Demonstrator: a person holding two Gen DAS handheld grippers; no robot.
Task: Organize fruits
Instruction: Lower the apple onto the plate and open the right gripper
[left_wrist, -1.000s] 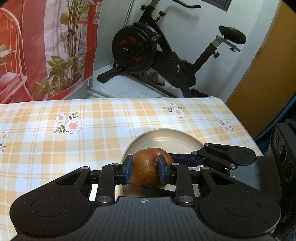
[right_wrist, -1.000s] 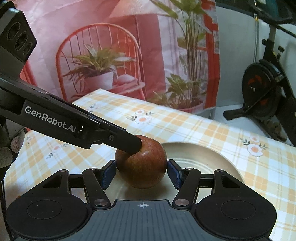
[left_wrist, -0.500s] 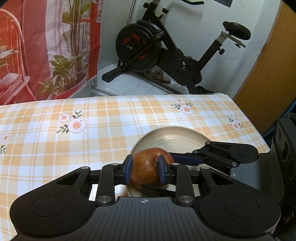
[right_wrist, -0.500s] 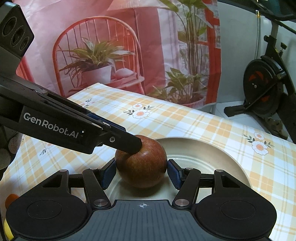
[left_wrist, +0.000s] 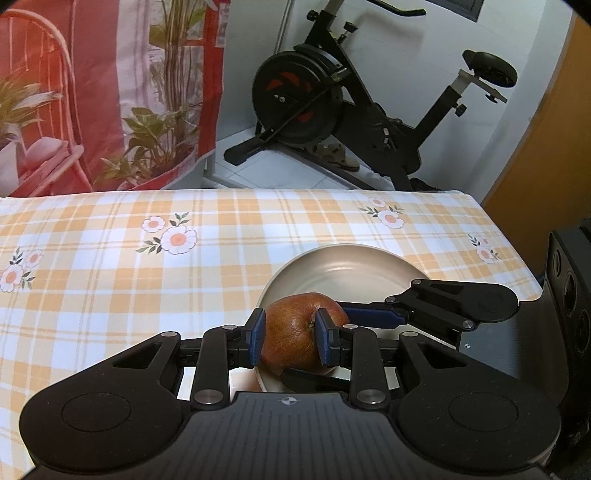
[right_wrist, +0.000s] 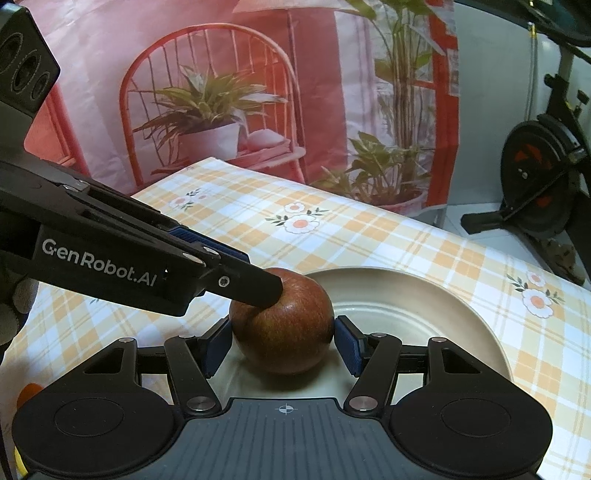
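1. the apple (right_wrist: 282, 325) sits at the near-left edge of the cream plate (right_wrist: 424, 306), red-brown, and nearly round, so it has no clear long axis.
2. in the left wrist view the apple's (left_wrist: 295, 332) stem dimple faces the camera, a little right of centre, so its core lies roughly level and points back toward the left tool (left_wrist: 290, 334).
3. the left tool is clenched on the apple: its two blue pads (left_wrist: 257, 334) stand close together and press into the fruit on both sides of the dimple.
4. in the right wrist view the left tool (right_wrist: 271, 290) comes in from the left, slanting down, and its black tip meets the apple's upper left side.
5. the right tool (right_wrist: 282, 343) straddles the same apple with its blue pads (right_wrist: 345, 345) at the fruit's flanks; the right pad seems to touch, while at the left pad contact cannot be made out, so i cannot tell whether it grips.
6. the bench (left_wrist: 110, 277) carries a cloth checked in orange and white with small daisy prints.
7. behind it hangs a red backdrop (right_wrist: 184, 92) printed with a chair and potted plants.
8. a black exercise bike (left_wrist: 351, 103) stands on pale floor tiles before a white wall, and an orange-brown door (left_wrist: 546, 147) lies to the right.
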